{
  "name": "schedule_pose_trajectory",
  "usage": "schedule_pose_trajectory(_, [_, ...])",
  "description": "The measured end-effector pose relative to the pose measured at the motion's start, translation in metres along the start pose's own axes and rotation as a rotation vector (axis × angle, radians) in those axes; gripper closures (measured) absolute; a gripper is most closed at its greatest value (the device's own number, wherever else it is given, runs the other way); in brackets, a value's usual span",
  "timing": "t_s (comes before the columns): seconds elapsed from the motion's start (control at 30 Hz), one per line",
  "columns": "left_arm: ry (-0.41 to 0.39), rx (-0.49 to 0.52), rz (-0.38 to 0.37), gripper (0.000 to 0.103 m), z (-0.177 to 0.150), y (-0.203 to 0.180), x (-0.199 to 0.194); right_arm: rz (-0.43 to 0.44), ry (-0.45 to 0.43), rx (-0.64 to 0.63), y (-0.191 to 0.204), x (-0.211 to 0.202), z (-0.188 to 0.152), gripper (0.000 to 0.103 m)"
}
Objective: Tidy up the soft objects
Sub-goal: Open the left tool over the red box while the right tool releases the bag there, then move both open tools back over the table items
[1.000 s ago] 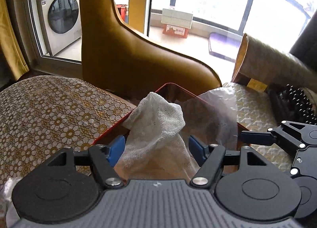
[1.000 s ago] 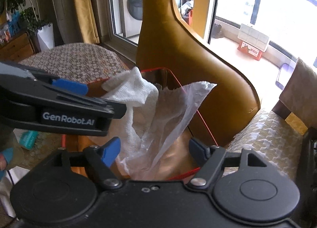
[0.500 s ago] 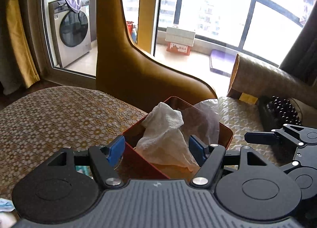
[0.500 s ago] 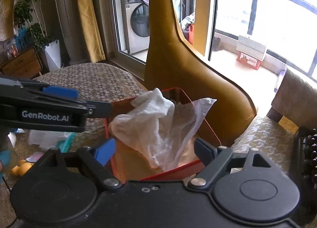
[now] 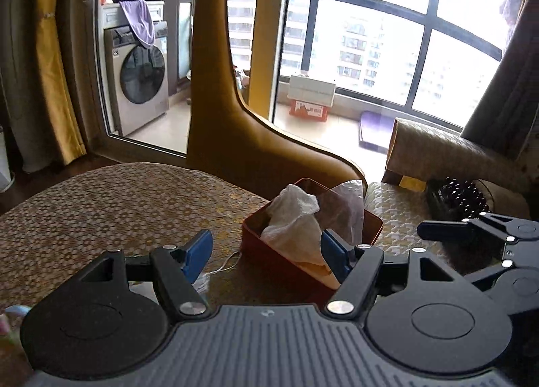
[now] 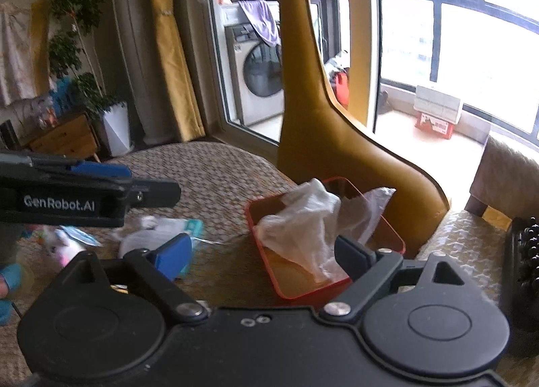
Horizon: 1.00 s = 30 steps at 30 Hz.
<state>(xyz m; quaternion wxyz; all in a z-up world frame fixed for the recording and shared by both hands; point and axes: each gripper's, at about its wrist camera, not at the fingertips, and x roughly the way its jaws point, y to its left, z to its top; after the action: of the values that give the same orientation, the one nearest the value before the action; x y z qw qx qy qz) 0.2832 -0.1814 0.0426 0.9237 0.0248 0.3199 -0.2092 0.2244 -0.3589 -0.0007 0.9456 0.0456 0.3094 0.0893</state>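
A white gauze cloth (image 5: 293, 222) and a thin clear plastic bag (image 5: 347, 205) stand crumpled in a red tray (image 5: 372, 223) on the patterned table. They also show in the right wrist view: the cloth (image 6: 296, 225), the bag (image 6: 367, 208) and the tray (image 6: 286, 289). My left gripper (image 5: 266, 252) is open and empty, held back above the near side of the tray. My right gripper (image 6: 262, 254) is open and empty, also back from the tray. More soft items, a white cloth (image 6: 141, 240) and a small plush toy (image 6: 62, 247), lie on the table to the left.
A mustard chair back (image 5: 235, 137) rises just behind the tray. A cushioned seat (image 5: 397, 215) and a black beaded object (image 5: 461, 195) are at the right. A teal packet (image 6: 193, 227) lies by the left-hand items. Glass doors, a washing machine (image 5: 138, 77) beyond.
Both grippers have pulled back and up from the tray, which now looks smaller. Cloth and bag stay in the tray. The items on the left came into the right wrist view.
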Motion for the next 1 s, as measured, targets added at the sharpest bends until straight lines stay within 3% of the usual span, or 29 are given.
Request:
schedule_pose_trajectory(0.23, [-0.031,-0.019,0.026,0.032,-0.024,0.025,-0.048,0.061,-0.063,0.013,0.031,-0.027,-0.003,0.007])
schedule_pose_trajectory(0.37, [-0.055,-0.015,0.054,0.025,-0.037,0.039,-0.076,0.092,-0.101,0.015,0.049,-0.040,-0.007,0.004])
schedule_pose_trajectory(0.6, [-0.084,-0.023,0.099,0.023,-0.061,0.062,-0.113,0.145,-0.149,0.002,0.082,-0.055,-0.019,0.000])
schedule_pose_trajectory(0.83, [-0.109,-0.034,0.126,0.019,-0.087,0.076,-0.138,0.159,-0.139,0.000,0.105,-0.050,-0.041,0.000])
schedule_pose_trajectory(0.93, [-0.119,-0.047,0.128,0.009,-0.102,0.081,-0.145,0.156,-0.134,0.010,0.111,-0.045,-0.052,0.000])
schedule_pose_trajectory(1.0, [-0.126,-0.058,0.133,0.008,-0.112,0.083,-0.148,0.157,-0.128,0.020,0.114,-0.044,-0.060,0.000])
